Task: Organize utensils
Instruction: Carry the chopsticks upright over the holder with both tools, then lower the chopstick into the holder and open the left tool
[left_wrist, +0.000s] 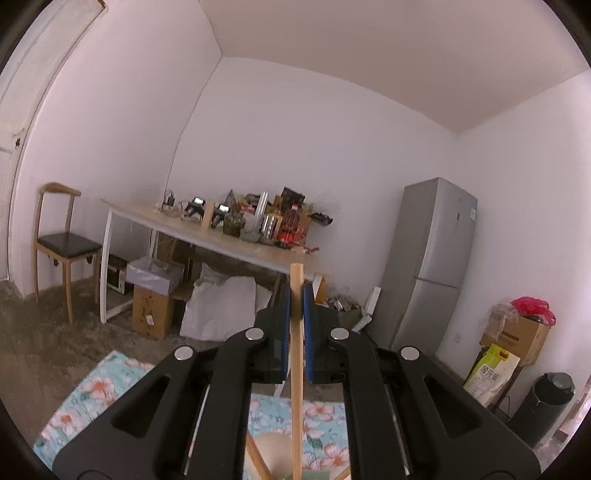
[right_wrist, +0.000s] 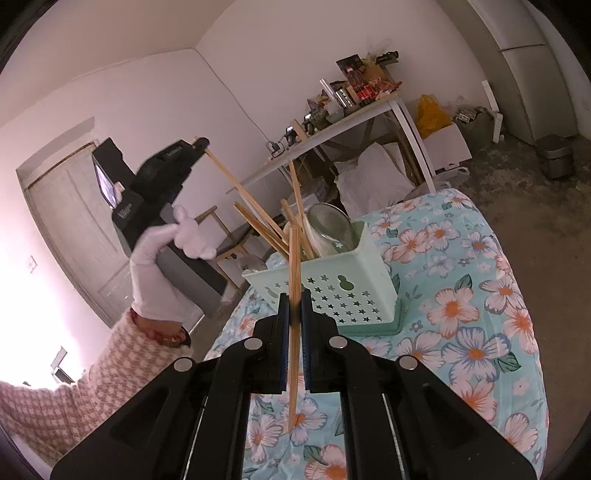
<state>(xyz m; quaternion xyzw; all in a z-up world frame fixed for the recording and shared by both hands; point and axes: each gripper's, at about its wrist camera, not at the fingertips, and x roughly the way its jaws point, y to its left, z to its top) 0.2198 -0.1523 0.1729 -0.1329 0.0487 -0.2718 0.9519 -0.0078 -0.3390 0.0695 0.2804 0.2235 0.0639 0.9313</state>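
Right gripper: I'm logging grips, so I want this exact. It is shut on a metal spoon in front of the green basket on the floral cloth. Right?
Not quite. The right wrist view shows the right gripper shut on a wooden chopstick, not a spoon. It is indeed in front of the green basket on the floral cloth.

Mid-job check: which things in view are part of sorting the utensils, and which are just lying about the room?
Part of the job:
- left gripper, shut on a chopstick
- right gripper, shut on another chopstick
- green basket holding chopsticks and a strainer

Lying about:
- cluttered side table
- chair
- fridge
- cardboard boxes
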